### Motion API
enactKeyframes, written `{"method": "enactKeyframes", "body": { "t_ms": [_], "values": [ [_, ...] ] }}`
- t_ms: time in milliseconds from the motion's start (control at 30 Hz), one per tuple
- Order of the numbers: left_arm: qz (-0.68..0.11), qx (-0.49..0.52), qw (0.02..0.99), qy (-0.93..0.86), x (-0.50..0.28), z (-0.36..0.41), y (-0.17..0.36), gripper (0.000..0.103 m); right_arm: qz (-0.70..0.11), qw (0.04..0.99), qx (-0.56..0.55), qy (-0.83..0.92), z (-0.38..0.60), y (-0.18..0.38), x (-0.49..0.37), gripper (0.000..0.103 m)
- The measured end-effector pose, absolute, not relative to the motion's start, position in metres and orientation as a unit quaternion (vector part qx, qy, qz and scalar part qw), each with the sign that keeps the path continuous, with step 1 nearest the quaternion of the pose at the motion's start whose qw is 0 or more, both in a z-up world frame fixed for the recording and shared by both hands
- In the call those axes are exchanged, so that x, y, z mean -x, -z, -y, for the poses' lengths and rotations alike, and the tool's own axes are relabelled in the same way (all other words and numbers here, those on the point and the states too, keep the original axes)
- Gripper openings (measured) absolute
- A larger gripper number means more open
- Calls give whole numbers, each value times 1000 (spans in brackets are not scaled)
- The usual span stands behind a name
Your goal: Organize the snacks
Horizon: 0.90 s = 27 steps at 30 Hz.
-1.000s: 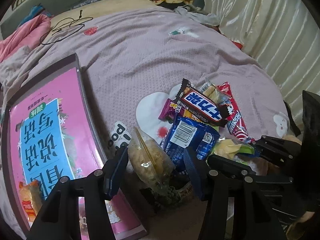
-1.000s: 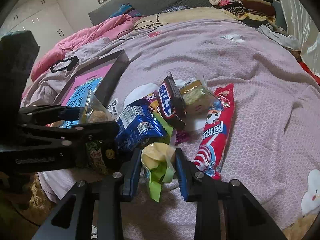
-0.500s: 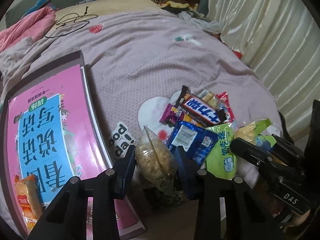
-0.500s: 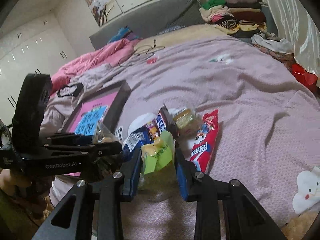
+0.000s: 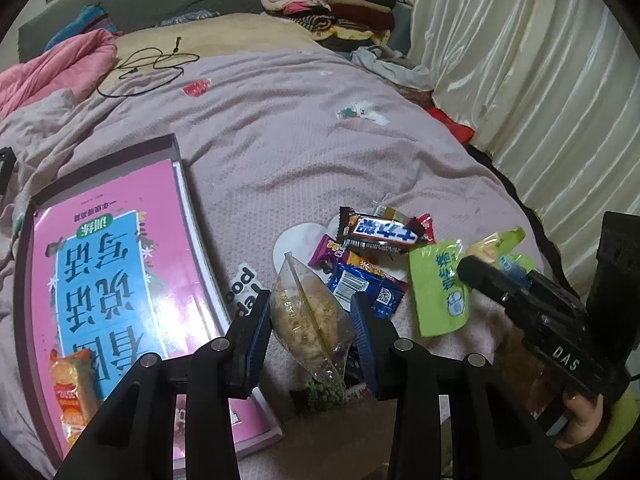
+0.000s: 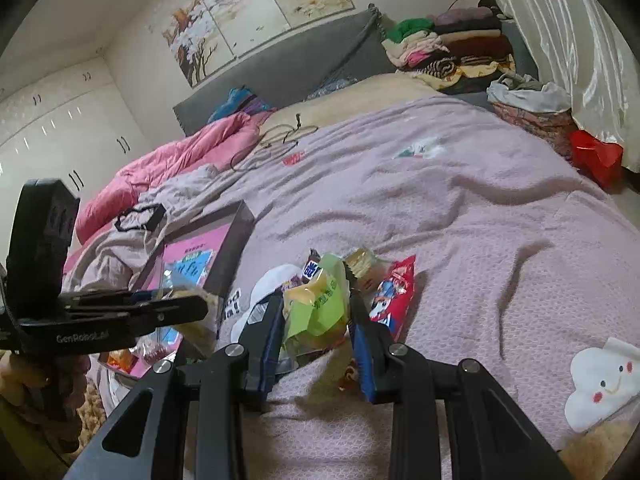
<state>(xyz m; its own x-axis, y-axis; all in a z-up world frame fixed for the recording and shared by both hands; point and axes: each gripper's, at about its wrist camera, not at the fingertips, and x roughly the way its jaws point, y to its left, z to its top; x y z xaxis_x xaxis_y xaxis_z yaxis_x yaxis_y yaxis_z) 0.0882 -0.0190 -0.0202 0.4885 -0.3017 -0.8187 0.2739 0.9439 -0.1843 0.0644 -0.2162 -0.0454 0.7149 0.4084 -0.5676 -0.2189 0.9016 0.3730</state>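
Purple box (image 5: 104, 156) with orange snack (image 5: 74, 392)

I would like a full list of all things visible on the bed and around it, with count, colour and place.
clear snack bag: one, transparent, tan contents, between left gripper's fingers
green snack packet: one, lime-yellow, between right gripper's fingers
chocolate bar: one, dark wrapper, top of snack pile
blue packet: one, blue, in pile
red packet: one, red, right of pile
box: one, dark rim, left on bedspread, holding pink book and orange snack
black cable: one, far bedspread
folded clothes: one stack, mixed colours, by headboard
curtain: cream, right side
left gripper: black, shut
right gripper: black, shut
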Motion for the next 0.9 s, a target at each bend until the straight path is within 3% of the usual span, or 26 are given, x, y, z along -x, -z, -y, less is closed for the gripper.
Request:
{"method": "enactKeyframes", "body": {
  "t_ms": [900],
  "values": [
    [-453,53,881,128,-67,-37,-6,41,-288,931,-78,-210,186,20,-41,33]
  ]
}}
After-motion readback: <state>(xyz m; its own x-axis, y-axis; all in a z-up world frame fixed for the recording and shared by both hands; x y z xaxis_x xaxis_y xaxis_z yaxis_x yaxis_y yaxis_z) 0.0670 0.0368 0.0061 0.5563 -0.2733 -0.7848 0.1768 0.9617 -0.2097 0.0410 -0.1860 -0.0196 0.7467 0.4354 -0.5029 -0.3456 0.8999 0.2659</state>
